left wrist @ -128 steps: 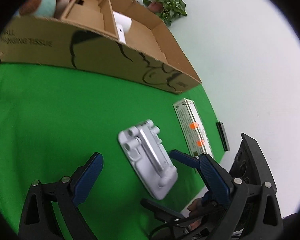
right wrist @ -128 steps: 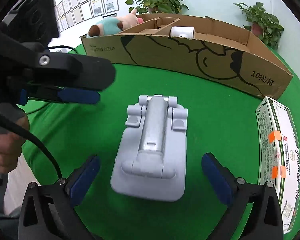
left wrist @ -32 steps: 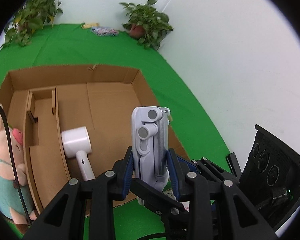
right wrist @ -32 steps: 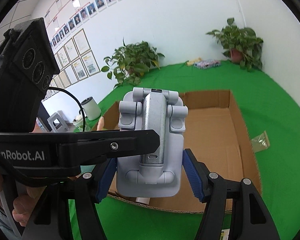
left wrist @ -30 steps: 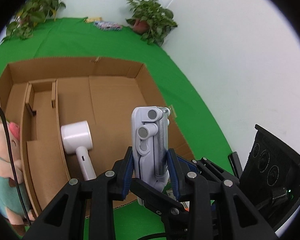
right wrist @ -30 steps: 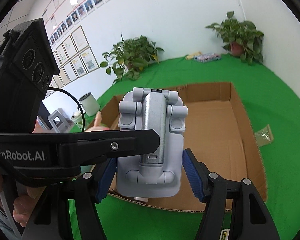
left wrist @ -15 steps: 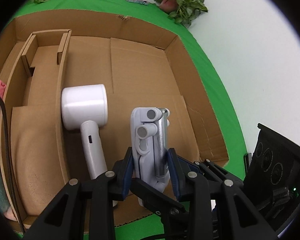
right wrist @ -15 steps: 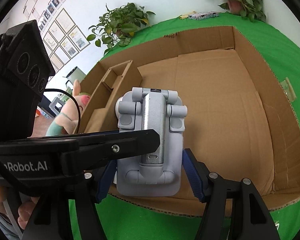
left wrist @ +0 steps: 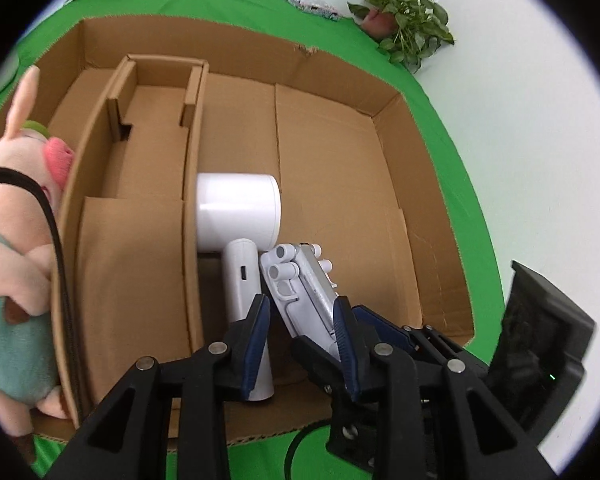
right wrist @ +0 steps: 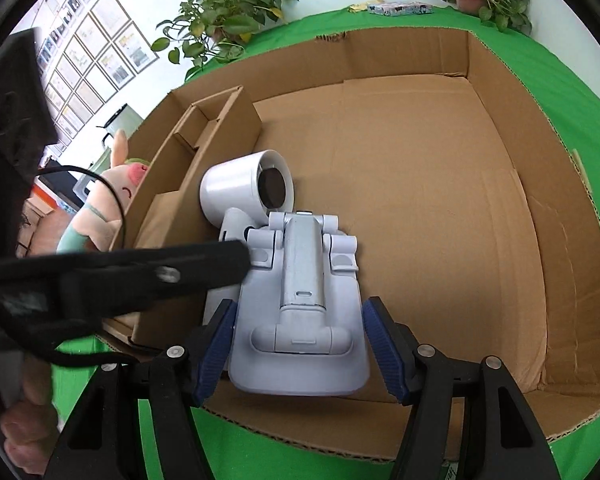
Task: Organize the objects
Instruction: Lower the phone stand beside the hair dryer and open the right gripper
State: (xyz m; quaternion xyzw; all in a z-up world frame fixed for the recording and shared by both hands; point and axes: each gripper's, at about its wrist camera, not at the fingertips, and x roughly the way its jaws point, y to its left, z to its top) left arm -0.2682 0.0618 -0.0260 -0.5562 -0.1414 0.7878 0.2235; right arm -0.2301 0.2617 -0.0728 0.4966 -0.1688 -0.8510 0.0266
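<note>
The pale grey folding stand (right wrist: 300, 312) lay tilted between the right gripper's (right wrist: 300, 350) slightly parted fingers; the left gripper's (left wrist: 300, 344) fingers flanked it loosely.

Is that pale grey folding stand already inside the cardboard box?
Inside. The pale grey folding stand sits within the brown cardboard box walls, beside the white hair dryer, folded flat, with the right gripper jaws spread off its sides.

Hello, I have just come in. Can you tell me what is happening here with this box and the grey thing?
A person holds a gripper in each hand, and both grippers sit around a folded grey phone stand inside the open cardboard box. The left gripper and right gripper appear slightly opened, as if releasing it. The stand lies beside a white hair dryer. A plush pig sits in the box's left section.
</note>
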